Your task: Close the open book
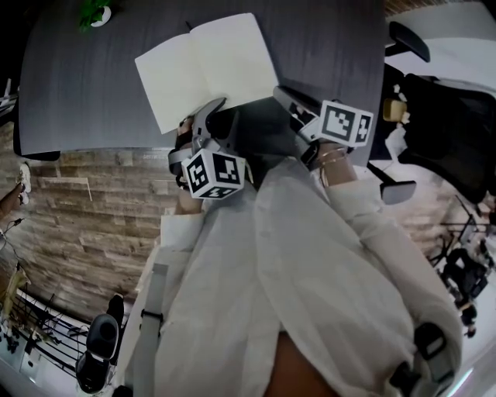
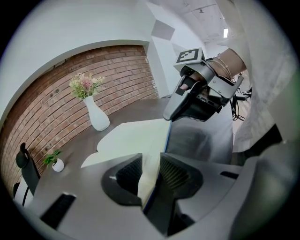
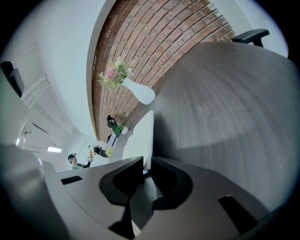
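Note:
The open book [image 1: 205, 66] shows its blank white pages on the dark table [image 1: 77, 77]. My left gripper [image 1: 213, 108] is at the near edge of its right-hand half. In the left gripper view the jaws of the left gripper [image 2: 151, 157] are shut on the book [image 2: 133, 136], pressing its white page and blue cover edge. My right gripper [image 1: 279, 93] is at the same half's right near corner. The right gripper [image 2: 169, 114] also shows there in the left gripper view. In its own view the right gripper [image 3: 147, 164] is shut on the edge of the book [image 3: 143, 136].
A white vase with flowers [image 2: 97, 117] stands on the table beyond the book, by the brick wall, and a small potted plant [image 1: 94, 12] sits at the far left corner. Dark office chairs [image 1: 449, 124] stand to the right of the table. The person's white sleeves fill the near foreground.

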